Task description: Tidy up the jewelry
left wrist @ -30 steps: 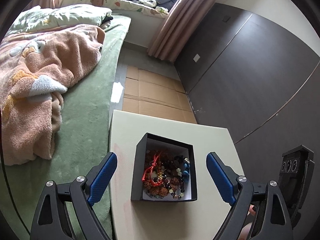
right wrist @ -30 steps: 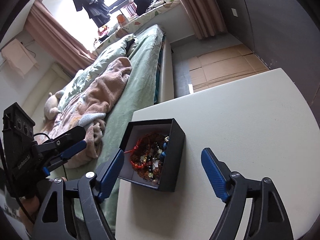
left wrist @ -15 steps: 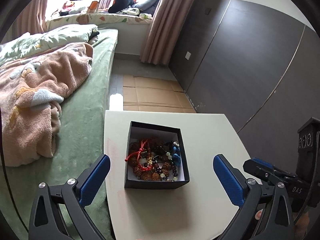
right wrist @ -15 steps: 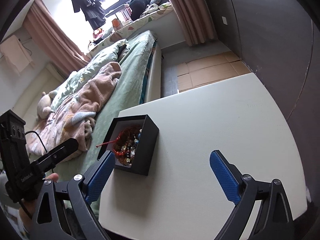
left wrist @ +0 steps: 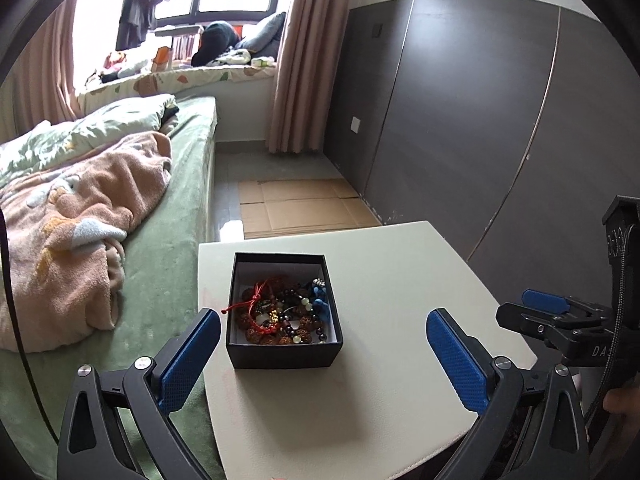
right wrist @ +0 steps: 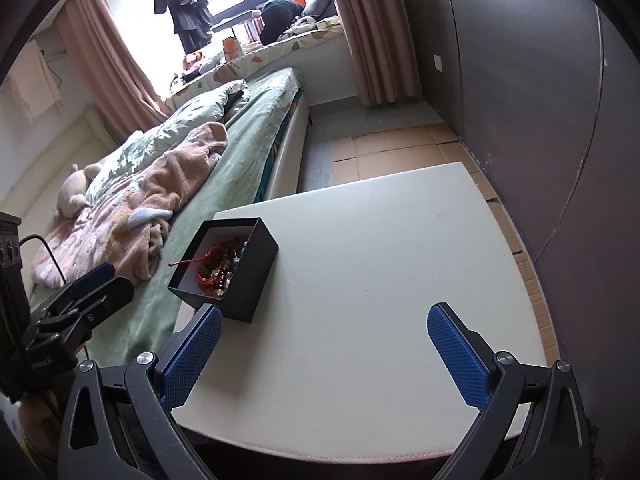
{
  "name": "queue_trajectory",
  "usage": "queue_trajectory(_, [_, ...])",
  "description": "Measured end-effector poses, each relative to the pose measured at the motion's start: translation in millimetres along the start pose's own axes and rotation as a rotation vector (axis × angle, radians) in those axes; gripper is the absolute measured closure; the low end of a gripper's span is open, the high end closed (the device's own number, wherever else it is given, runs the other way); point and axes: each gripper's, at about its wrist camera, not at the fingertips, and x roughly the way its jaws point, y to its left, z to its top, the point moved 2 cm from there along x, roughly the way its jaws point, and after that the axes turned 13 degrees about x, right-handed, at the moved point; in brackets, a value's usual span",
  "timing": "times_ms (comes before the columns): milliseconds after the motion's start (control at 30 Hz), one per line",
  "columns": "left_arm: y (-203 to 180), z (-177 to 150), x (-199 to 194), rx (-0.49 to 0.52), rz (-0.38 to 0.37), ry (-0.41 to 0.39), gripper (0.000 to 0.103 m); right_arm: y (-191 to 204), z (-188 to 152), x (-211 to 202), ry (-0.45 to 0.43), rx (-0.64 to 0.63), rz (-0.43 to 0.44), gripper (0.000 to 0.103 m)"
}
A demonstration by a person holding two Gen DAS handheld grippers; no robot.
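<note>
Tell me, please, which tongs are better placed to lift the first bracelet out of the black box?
Left, probably. The left tongs stand open with the black box almost centred between their fingers, its bracelets in plain view. The right tongs, also open, face bare table; the box sits off to their left.

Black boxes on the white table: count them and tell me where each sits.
1. The black box sits open on the white table, near the edge beside the bed, with beaded jewelry inside. No other box shows in either view.
</note>
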Motion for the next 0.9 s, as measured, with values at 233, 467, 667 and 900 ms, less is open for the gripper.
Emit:
queue_trajectory(233, [-3, 4, -6, 0.015, 0.006, -0.035, 0.000, 1, 3, -20, -0.043, -0.012, 0.016, 0.000])
queue_trajectory(467, [-9, 4, -6, 0.030, -0.012, -0.037, 0.000, -1, 4, -23, -0.042, -0.010, 0.008, 0.000])
queue_trajectory(667, [-15, 3, -7, 0.046, -0.014, -0.031, 0.000, -2, 4, -22, -0.031, -0.002, -0.004, 0.000])
queue_trajectory(900, [-15, 1, -9, 0.047, -0.011, -0.030, 0.000, -1, 2, -22, -0.037, -0.007, -0.020, 0.000])
